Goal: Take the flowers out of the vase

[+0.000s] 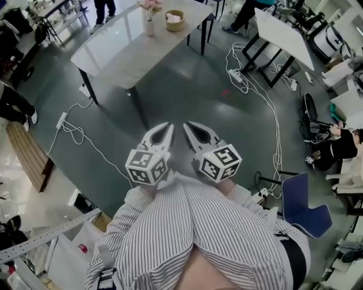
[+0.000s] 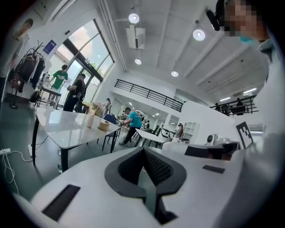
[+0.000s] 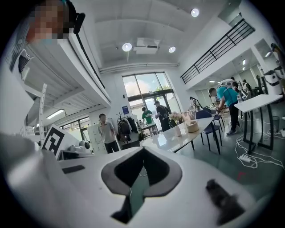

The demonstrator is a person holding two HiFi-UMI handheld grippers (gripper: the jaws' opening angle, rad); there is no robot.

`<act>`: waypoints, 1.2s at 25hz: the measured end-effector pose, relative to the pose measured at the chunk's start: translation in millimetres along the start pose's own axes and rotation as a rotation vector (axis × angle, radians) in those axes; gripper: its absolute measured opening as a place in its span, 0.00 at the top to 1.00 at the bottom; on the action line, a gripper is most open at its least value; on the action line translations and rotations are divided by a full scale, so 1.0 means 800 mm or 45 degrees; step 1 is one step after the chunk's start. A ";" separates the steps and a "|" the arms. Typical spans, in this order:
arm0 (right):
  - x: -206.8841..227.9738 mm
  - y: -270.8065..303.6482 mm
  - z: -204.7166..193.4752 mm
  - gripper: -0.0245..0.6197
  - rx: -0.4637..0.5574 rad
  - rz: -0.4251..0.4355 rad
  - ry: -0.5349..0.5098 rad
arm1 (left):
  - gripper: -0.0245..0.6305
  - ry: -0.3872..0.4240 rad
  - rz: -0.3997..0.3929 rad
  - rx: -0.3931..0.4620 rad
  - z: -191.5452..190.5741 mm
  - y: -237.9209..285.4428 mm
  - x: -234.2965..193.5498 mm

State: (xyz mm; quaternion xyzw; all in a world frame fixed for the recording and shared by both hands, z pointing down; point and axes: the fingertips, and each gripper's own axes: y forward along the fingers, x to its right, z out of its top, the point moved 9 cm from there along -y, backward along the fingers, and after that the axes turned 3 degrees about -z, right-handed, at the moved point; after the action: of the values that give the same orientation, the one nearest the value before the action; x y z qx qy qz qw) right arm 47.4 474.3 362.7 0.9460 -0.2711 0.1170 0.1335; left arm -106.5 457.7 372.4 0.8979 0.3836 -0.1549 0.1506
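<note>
While the left gripper (image 1: pixel 168 127) and right gripper (image 1: pixel 188 126) at mid-frame have their jaws pressed together on nothing, the flowers (image 1: pixel 150 5) stand in the vase (image 1: pixel 150 26) on the table (image 1: pixel 113 56) at upper centre; well apart from both.

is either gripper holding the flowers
No, both the left gripper and right gripper are shut and empty, over the floor short of the table.
</note>
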 end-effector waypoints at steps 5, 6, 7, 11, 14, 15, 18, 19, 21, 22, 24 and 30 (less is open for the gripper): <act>0.013 0.054 0.010 0.94 -0.024 -0.004 -0.011 | 0.94 0.006 -0.012 -0.021 0.018 0.026 -0.045; 0.014 0.062 0.010 0.94 -0.032 -0.001 -0.008 | 0.94 -0.001 -0.012 -0.025 0.020 0.030 -0.053; 0.015 0.070 0.010 0.94 -0.039 0.001 -0.003 | 0.94 -0.009 -0.013 -0.030 0.020 0.033 -0.060; 0.020 0.095 0.008 0.94 -0.063 -0.002 0.011 | 0.94 -0.032 -0.027 -0.059 0.019 0.045 -0.083; 0.033 0.111 0.013 0.94 -0.078 -0.003 0.015 | 0.94 -0.042 -0.030 -0.074 0.024 0.063 -0.095; 0.039 0.116 0.016 0.94 -0.083 -0.003 0.019 | 0.94 -0.044 -0.029 -0.079 0.027 0.071 -0.099; 0.059 0.133 0.022 0.94 -0.087 -0.004 0.032 | 0.94 -0.031 -0.024 -0.091 0.034 0.091 -0.110; 0.066 0.141 0.024 0.94 -0.086 -0.003 0.033 | 0.94 -0.024 -0.020 -0.091 0.036 0.098 -0.115; 0.079 0.159 0.030 0.94 -0.080 0.002 0.030 | 0.94 -0.013 -0.007 -0.088 0.042 0.112 -0.128; 0.086 0.168 0.033 0.94 -0.077 0.005 0.029 | 0.94 -0.015 -0.001 -0.086 0.045 0.119 -0.136; 0.100 0.187 0.038 0.94 -0.077 0.015 0.029 | 0.94 -0.029 0.007 -0.080 0.051 0.135 -0.151; 0.154 0.250 0.064 0.94 -0.080 0.062 0.062 | 0.94 -0.028 0.038 -0.060 0.076 0.194 -0.194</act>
State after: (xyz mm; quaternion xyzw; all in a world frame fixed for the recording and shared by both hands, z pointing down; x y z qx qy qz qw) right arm 47.7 235.8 388.8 0.9314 -0.2944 0.1345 0.1668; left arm -104.6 232.1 402.0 0.8980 0.3719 -0.1533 0.1782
